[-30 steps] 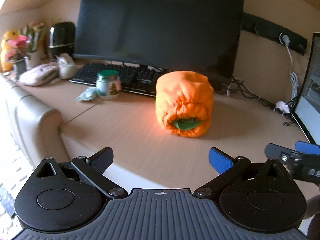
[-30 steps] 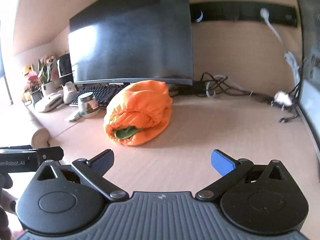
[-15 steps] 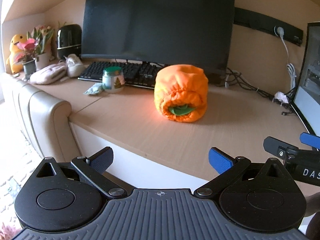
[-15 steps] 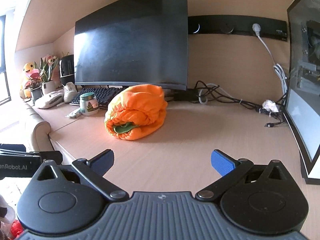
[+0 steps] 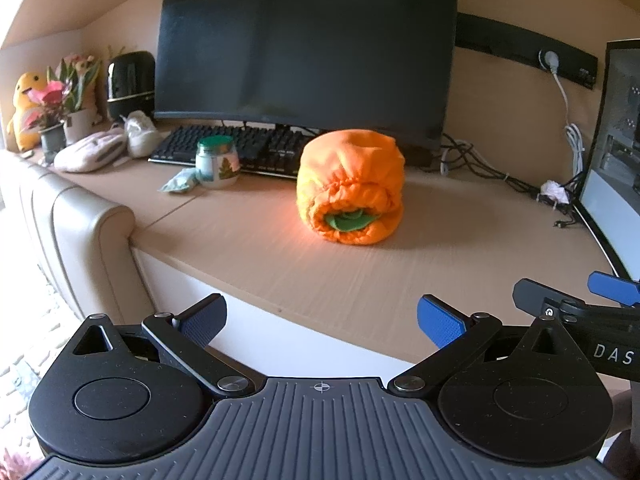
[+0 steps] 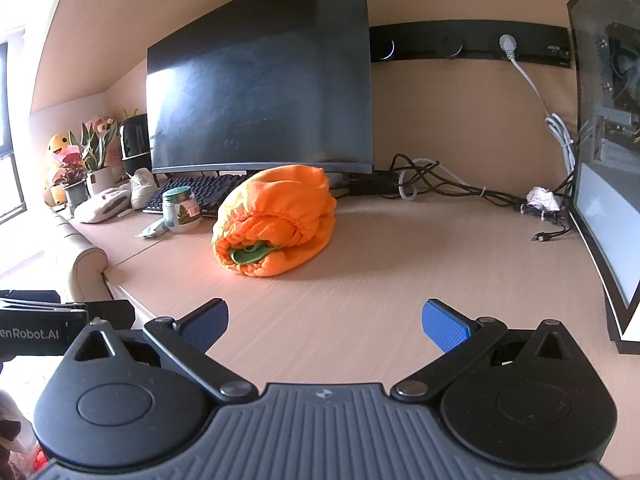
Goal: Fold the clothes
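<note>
Near the middle of the desk (image 5: 256, 248), just in front of the monitor (image 5: 304, 48), the orange garment (image 5: 350, 186) sits rolled into a bundle with green cloth showing at its open end. Both the left gripper (image 5: 322, 318) and right gripper (image 6: 325, 322) are held back by the front edge, fingers spread wide and gripping nothing.

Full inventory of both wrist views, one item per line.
Rolled orange garment with green lining: 1, orange, desk centre.
Wooden desk: 1, light wood, bears everything.
Curved black monitor: 1, black, behind the garment.
Black keyboard: 1, under the monitor.
Green-lidded glass jar: 1, left of the garment.
Yellow plush toy: 1, far left.
Potted plants: 2, beside the plush.
White cable: 1, plugged into the black wall strip.
Left gripper: 1, black with blue pads, open, empty.
Right gripper: 1, same, open, empty.
</note>
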Demonstrator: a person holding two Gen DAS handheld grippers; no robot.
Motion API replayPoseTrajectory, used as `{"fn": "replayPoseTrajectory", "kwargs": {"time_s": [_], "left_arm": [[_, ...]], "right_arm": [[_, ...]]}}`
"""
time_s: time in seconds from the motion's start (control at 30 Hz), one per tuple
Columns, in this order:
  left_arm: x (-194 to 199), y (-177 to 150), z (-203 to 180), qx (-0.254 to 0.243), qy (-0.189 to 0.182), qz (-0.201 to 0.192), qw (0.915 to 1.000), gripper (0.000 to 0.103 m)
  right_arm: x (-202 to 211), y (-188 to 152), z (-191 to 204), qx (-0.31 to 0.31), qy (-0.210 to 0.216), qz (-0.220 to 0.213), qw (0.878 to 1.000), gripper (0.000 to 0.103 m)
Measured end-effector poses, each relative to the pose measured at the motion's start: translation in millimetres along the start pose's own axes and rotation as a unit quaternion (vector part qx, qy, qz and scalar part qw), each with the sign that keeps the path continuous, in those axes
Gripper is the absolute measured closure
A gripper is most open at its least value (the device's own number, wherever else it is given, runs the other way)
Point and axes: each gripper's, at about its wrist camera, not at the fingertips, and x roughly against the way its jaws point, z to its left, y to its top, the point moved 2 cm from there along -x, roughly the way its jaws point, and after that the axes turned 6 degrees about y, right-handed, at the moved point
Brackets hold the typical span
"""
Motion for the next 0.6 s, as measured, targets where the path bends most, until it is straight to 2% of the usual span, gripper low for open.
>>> {"fn": "replayPoseTrajectory", "kwargs": {"time_s": [0.6], "left_arm": [[0.9,-8.4,-1.8,0.001,-0.008,0.017,0.9998,0.000]], "right_arm": [[2.2,-7.2,1.4,-0.004,0.005,0.012,1.000,0.000]]}}
